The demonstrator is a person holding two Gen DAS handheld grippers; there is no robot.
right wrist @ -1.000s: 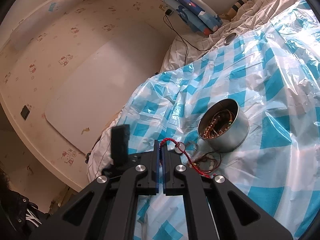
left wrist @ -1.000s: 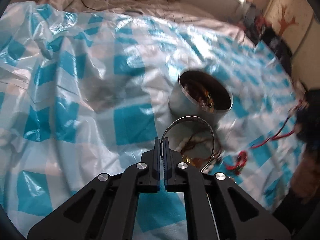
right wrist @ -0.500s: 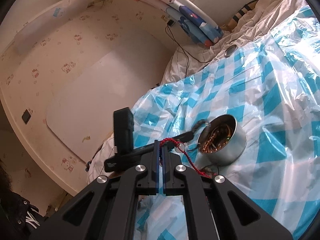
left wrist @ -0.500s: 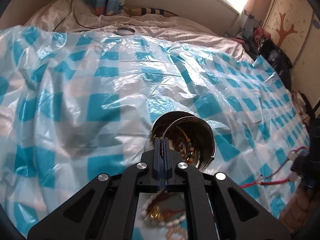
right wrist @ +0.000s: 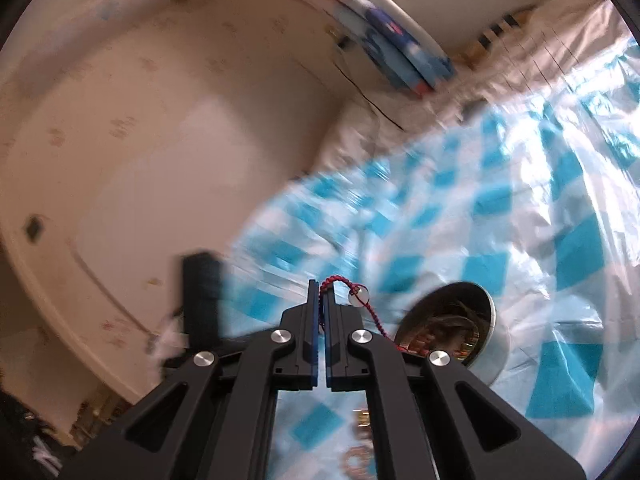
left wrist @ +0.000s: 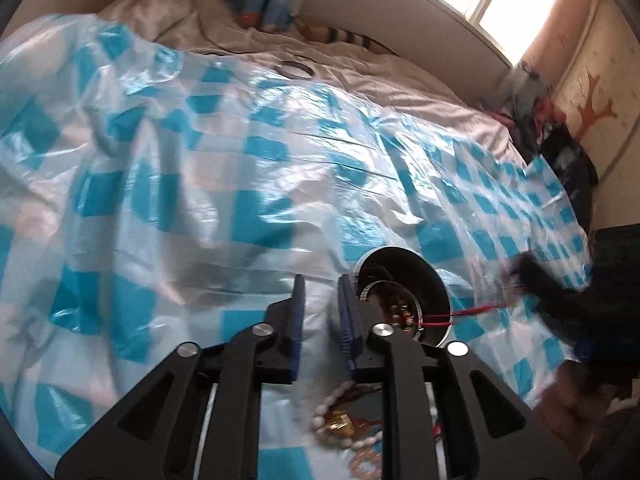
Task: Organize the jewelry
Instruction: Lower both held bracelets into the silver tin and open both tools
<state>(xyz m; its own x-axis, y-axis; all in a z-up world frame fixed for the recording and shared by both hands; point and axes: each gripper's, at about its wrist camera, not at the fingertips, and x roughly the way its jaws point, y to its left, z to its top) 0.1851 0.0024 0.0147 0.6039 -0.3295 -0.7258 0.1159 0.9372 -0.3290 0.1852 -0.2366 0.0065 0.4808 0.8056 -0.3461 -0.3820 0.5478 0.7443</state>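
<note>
Since half a second ago your left tongs [left wrist: 320, 286] have parted and let the bangle [left wrist: 390, 294] go — it now lies inside the tin [left wrist: 432, 280], and the tongs hang empty, with a clear gap between them, just left of the rim. Your right tongs [right wrist: 321, 294] have swung nearer the tin [right wrist: 494, 312] and stay pinched on the red cord [right wrist: 340, 280], whose small round bead [right wrist: 357, 297] dangles to the right of the tips.

What matters next is the cord's line: it runs down and to the right from your right tongs toward the tin's mouth, and in the left view its free end [left wrist: 440, 314] already crosses the near rim. So the tin lies to the right and a little ahead of that grip — carry on that way before you loosen.

More pieces sit on the bed below your left tongs: a pearl strand [left wrist: 324, 416] and a gold charm [left wrist: 339, 429], nearer your left hand.
</note>
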